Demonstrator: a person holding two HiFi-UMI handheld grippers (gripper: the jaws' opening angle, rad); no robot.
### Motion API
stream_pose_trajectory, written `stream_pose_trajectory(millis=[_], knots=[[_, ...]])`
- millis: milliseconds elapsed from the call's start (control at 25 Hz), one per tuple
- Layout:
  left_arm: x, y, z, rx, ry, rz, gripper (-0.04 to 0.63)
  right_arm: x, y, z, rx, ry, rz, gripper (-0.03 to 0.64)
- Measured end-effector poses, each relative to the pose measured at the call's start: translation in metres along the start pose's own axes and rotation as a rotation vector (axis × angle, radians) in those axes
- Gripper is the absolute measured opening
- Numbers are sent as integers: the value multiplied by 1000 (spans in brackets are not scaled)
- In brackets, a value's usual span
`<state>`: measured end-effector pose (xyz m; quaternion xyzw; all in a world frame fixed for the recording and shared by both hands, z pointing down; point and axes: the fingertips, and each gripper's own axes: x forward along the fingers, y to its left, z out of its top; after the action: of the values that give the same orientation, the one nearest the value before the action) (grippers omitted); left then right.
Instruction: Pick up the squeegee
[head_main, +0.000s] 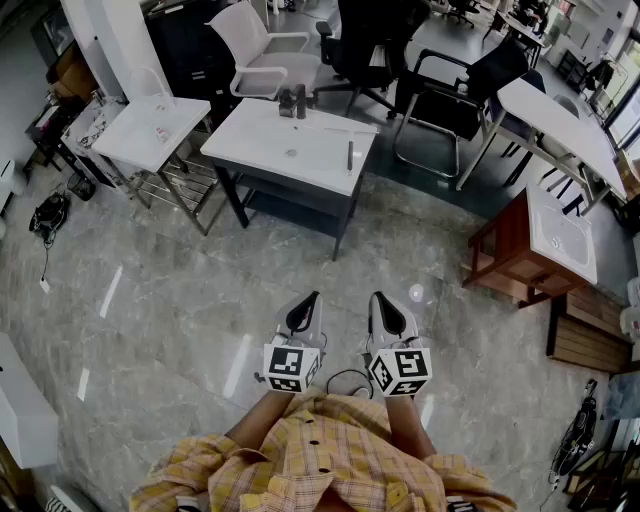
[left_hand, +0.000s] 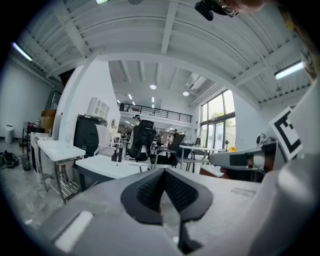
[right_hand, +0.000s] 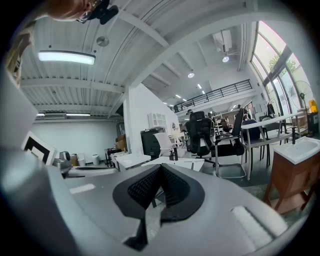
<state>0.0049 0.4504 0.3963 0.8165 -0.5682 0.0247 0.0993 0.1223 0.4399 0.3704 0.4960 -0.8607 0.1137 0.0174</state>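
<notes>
The squeegee (head_main: 349, 155) is a thin dark stick lying on the right part of a white basin-top table (head_main: 265, 145), well ahead of me across the marble floor. A dark faucet (head_main: 295, 100) stands at that table's far edge. My left gripper (head_main: 313, 297) and right gripper (head_main: 378, 297) are side by side close to my body and point toward the table. In the left gripper view the left gripper (left_hand: 164, 171) has its black pads meeting at the tip with nothing between them. In the right gripper view the right gripper (right_hand: 160, 166) is shut and empty too.
A second white basin on a wire rack (head_main: 150, 130) stands left of the table. Behind it are a white chair (head_main: 255, 45) and black office chairs (head_main: 370, 40). A wooden cabinet with a sink (head_main: 540, 245) and a white desk (head_main: 555, 125) are at the right.
</notes>
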Motion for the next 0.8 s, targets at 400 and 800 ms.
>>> stream_pose_trajectory(millis=[400,800], knots=[[-23,40,8,10,-23,-48,-2,6,43,3,-14,-66,-62,-3],[-21,56,3,-3,-11,-75,-2,26,52,2,-10,-57,-92,-2]])
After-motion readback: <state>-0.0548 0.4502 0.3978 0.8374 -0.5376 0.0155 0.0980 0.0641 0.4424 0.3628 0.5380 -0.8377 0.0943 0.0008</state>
